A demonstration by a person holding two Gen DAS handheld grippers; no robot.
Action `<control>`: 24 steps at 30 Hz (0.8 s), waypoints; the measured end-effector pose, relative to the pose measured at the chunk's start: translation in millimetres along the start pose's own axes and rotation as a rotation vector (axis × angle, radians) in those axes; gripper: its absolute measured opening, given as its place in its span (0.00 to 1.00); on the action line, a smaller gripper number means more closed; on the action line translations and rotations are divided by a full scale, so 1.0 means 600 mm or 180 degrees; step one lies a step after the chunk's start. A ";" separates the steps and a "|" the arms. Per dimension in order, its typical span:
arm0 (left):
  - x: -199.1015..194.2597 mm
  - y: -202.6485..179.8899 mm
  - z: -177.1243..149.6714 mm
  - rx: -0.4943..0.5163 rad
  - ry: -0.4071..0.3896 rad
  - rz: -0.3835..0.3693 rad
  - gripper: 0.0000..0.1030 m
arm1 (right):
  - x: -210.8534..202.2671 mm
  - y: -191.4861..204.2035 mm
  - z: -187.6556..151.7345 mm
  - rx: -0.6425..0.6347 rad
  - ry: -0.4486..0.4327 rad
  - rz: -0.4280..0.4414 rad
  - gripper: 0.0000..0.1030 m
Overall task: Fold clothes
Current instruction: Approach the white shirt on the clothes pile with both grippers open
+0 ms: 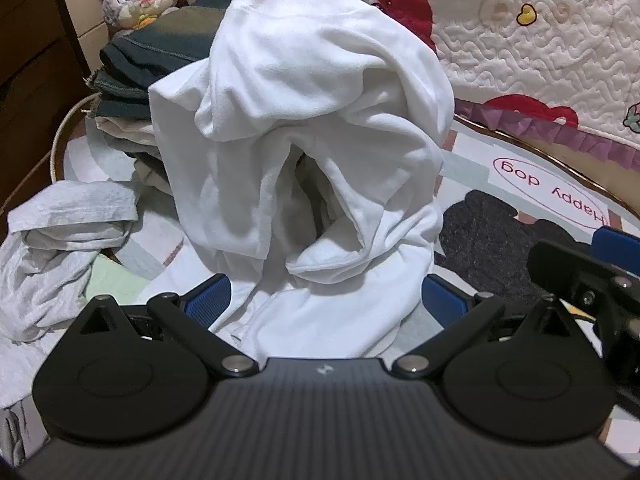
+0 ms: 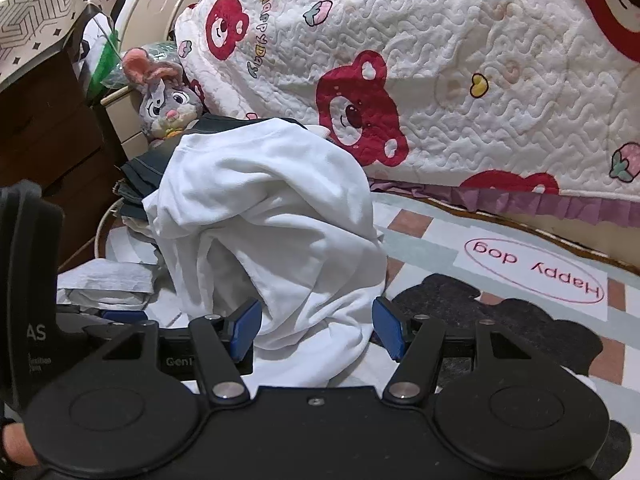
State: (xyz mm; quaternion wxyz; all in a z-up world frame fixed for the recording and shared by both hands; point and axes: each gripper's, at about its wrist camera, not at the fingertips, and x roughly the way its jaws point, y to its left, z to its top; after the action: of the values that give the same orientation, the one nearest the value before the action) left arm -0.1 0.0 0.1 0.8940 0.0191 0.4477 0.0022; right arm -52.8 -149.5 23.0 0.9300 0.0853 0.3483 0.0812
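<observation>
A crumpled white garment [image 1: 304,128] lies heaped on the floor mat and leans against a stack of folded dark clothes [image 1: 160,52]. My left gripper [image 1: 326,300] is open wide, and the garment's lower edge lies loose between its blue pads [image 1: 208,300]. In the right wrist view my right gripper [image 2: 316,328] straddles the lower right part of the white garment [image 2: 272,208]. Its blue pads [image 2: 386,330] stand apart beside the cloth without squeezing it. A rumpled grey garment [image 1: 60,248] lies to the left on the mat.
A plush rabbit [image 2: 168,100] sits behind the folded stack [image 2: 144,168]. A quilt with red bears [image 2: 440,80] hangs along the back and right. The mat [image 2: 536,272] reads "Happy dog" and has a dark dog shape [image 2: 500,332]. Wooden drawers [image 2: 40,140] stand at the left.
</observation>
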 end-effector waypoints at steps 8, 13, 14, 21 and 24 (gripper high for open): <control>0.001 0.014 0.002 -0.0103 -0.0067 -0.0168 1.00 | -0.005 -0.004 0.008 -0.0199 -0.0105 -0.0144 0.65; -0.008 0.027 0.004 -0.0110 -0.0213 -0.0117 1.00 | 0.001 0.011 -0.003 -0.0255 -0.0110 -0.0218 0.65; -0.008 0.032 0.004 -0.0151 -0.0223 -0.0119 1.00 | 0.001 0.012 -0.003 -0.0251 -0.0105 -0.0219 0.65; 0.012 0.056 -0.003 -0.0255 -0.0231 -0.0158 1.00 | 0.006 0.010 -0.007 -0.0228 -0.0058 -0.0194 0.66; 0.018 0.064 -0.004 -0.0301 -0.0210 -0.0174 1.00 | 0.010 0.007 -0.006 -0.0219 -0.0031 -0.0186 0.66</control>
State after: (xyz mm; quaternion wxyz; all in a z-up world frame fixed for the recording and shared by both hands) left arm 5.1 38.4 -8.7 0.9079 -0.0354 0.4177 -0.0017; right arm -51.1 -143.7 17.3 0.9360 0.0436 0.3431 0.0655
